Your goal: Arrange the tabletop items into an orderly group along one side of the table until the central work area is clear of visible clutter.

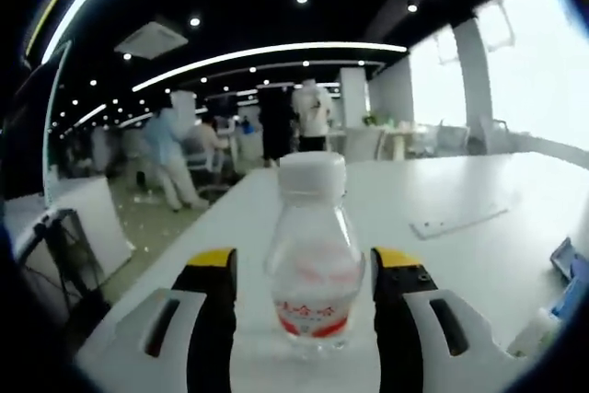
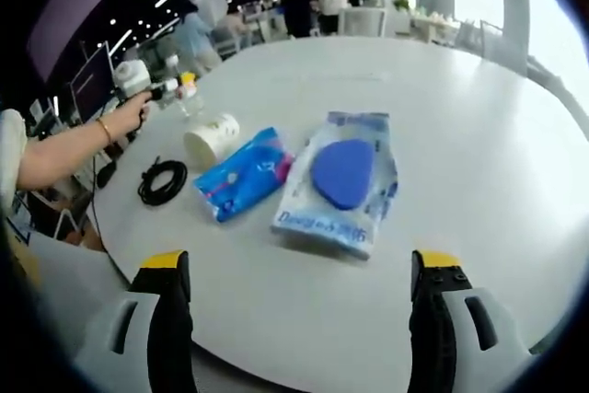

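A clear water bottle [image 1: 313,264] with a white cap and a red label stands upright on the white table [image 1: 460,181], between the jaws of my left gripper [image 1: 306,260]. The jaws are open, with a small gap on the left side. In the right gripper view, a person's hand holds the left gripper [image 2: 170,89] at the far left table edge by the bottle [image 2: 190,98]. My right gripper [image 2: 304,319] is wide open over the near table edge with nothing in it. Ahead of it lie a wipes pack [image 2: 342,181], a blue packet [image 2: 244,172], a tipped paper cup [image 2: 212,138] and a coiled black cable [image 2: 163,181].
The white table [image 2: 460,117] is bare to the right and far side. A flat white strip [image 1: 457,221] and blue packets [image 1: 571,264] lie right of the bottle. The table edge drops off to the left, with chairs and several people beyond it.
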